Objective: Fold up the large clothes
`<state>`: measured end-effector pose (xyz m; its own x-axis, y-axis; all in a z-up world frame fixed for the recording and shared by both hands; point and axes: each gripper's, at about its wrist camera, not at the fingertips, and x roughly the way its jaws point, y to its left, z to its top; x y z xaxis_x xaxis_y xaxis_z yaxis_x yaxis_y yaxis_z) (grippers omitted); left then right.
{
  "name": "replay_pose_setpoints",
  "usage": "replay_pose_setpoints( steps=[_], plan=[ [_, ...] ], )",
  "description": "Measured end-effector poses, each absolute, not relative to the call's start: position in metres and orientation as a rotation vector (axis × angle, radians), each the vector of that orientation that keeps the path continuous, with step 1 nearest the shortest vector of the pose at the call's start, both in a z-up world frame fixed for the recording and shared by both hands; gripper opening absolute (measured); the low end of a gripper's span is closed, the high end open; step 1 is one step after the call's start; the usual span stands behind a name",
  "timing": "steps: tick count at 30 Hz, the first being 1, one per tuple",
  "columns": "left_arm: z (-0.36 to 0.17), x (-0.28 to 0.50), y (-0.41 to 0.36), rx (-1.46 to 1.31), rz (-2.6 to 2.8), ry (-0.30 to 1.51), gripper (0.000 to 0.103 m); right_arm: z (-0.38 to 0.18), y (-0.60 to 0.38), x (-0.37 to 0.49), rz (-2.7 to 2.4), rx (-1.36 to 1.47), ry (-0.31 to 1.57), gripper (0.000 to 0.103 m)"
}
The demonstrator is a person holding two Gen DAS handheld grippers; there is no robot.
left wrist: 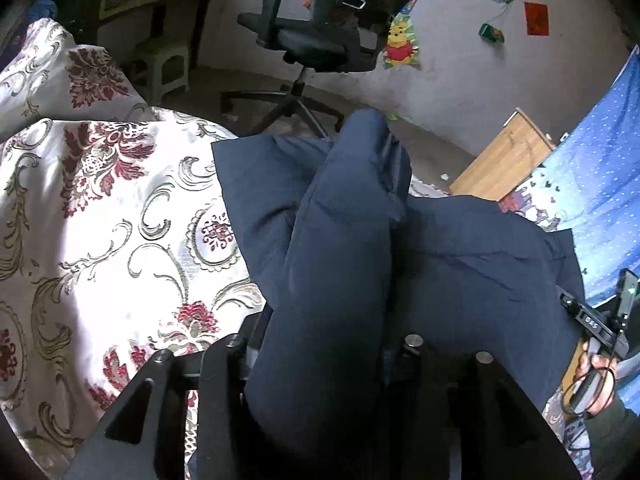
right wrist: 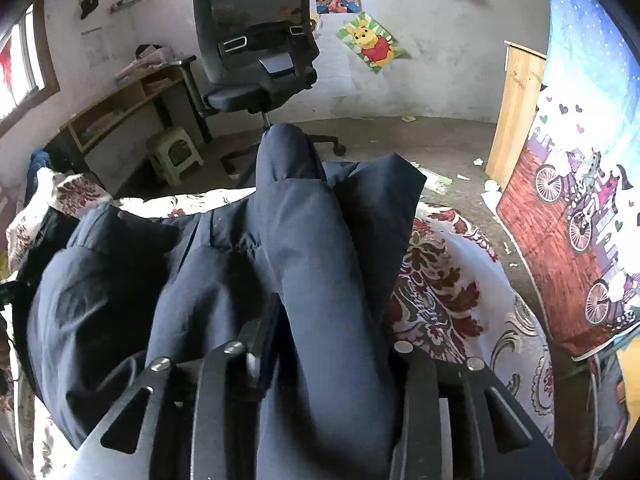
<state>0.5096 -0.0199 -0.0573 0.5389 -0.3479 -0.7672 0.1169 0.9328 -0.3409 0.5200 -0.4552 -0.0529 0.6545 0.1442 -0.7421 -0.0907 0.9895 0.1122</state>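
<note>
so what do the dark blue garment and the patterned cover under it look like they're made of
Dark blue garment: looks like a smooth matte woven cloth, maybe cotton or a blend; it bunches in soft rounded folds with no shine. Patterned cover: looks like satin or jacquard, probably synthetic; its white ground gleams in the light and the red and grey scrolls look woven in.

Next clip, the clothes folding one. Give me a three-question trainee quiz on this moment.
1. True or false: the dark blue garment lies on a flowered bedspread.
2. What runs between the fingers of both the left tool and the right tool?
3. The office chair stands: A) on the bed B) on the floor beyond the bed C) beside the wooden panel.

Key: 1 true; 2 a puffed fold of the garment; 3 B.
</note>
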Motion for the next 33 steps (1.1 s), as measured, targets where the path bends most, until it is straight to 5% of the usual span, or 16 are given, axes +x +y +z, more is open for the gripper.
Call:
replay_pose_setpoints(
  steps=[11, 17, 21, 33],
  plan=[
    [-0.047, 0.495, -0.014, -0.23, -0.116, 0.911, 0.063, -0.048, -0.446, 0.506, 0.08, -0.026, 0.808, 0.083],
    [-0.024, 0.471, -0.031, -0.116, -0.12, 0.821, 0.067, -0.034, -0.433, 0.491, 0.094, -0.073, 0.741, 0.091],
    [-0.011, 0.453, -0.049, -0.05, -0.117, 0.762, 0.091, -0.025, -0.428, 0.482, 0.107, -0.059, 0.71, 0.095],
    [0.017, 0.406, -0.066, -0.005, -0.109, 0.622, 0.101, 0.005, -0.415, 0.445, 0.162, -0.008, 0.611, 0.103]
  ],
)
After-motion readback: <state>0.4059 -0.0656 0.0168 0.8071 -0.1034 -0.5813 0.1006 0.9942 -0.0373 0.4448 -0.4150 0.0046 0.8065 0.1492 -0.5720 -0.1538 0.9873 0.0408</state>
